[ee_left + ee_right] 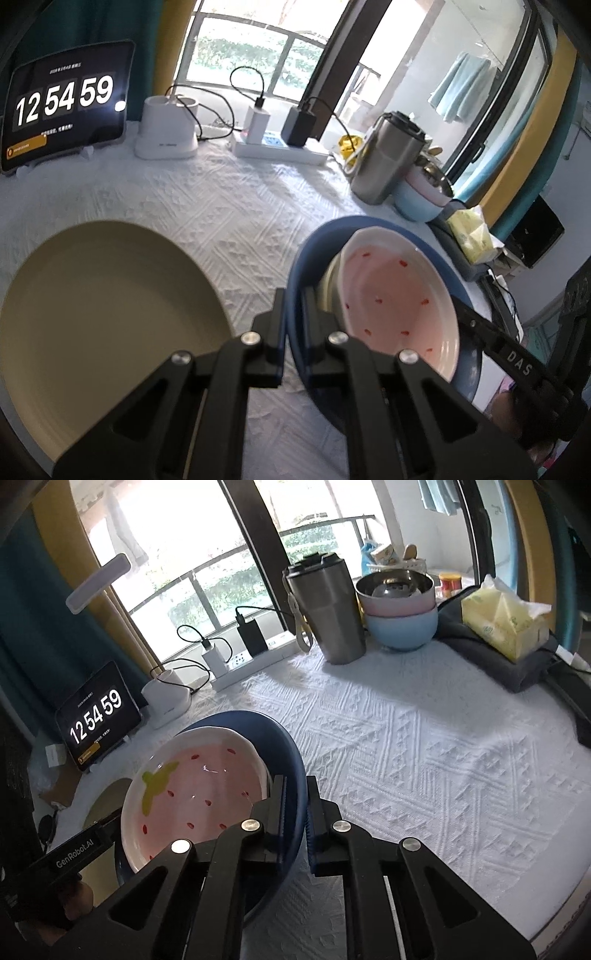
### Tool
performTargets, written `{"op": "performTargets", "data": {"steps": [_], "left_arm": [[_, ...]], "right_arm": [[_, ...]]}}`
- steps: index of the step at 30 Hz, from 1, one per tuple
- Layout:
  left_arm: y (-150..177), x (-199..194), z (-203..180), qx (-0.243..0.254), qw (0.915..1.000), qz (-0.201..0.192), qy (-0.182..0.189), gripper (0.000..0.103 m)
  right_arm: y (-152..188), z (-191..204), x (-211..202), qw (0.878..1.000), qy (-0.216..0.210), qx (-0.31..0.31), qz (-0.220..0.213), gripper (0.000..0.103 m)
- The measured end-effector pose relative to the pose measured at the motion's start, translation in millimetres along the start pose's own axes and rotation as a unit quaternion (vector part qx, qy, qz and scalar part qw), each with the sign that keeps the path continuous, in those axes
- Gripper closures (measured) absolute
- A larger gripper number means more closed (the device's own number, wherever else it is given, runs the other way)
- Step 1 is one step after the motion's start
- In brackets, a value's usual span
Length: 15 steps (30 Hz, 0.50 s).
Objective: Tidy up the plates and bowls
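A deep blue bowl [369, 226] [240, 718] sits tilted over the white tablecloth. Inside it leans a pink strawberry-patterned dish [395, 295] [207, 786], with a pale rim showing beneath it. My left gripper [293, 300] is shut on the blue bowl's left rim. My right gripper [295, 781] is shut on the opposite rim. Each wrist view catches one of the other gripper's fingers [517, 363] [81, 853] at the bowl's far side. An olive plate [103, 314] [107, 797] lies flat on the cloth, left of the bowl.
Along the table's back stand a tablet clock [66, 110], a white dock [166, 133], a power strip [280, 149] with chargers, a steel tumbler [328, 609] and stacked pastel bowls [400, 613]. A tissue pack [506, 620] rests on dark fabric at the right.
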State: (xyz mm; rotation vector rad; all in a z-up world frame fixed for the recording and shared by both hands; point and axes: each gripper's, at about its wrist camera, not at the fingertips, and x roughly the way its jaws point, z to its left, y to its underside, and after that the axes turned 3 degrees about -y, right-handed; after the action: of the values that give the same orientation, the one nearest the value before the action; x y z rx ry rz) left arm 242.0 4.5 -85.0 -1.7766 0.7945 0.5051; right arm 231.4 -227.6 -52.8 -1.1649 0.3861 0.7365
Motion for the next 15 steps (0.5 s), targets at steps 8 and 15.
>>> {"op": "performTargets", "data": {"steps": [8,15], "left_arm": [[-5,-16,-4,0.007,0.9999,-0.013,0.001,0.098],[-10,-30,-2,0.008,0.9997,-0.023,0.002,0.097]], "right_arm": [[-6,3,-12,1.000,-0.008,0.003,-0.006,0.092],[-11,11,-22,1.000,-0.013,-0.003,-0.013,0.092]]}}
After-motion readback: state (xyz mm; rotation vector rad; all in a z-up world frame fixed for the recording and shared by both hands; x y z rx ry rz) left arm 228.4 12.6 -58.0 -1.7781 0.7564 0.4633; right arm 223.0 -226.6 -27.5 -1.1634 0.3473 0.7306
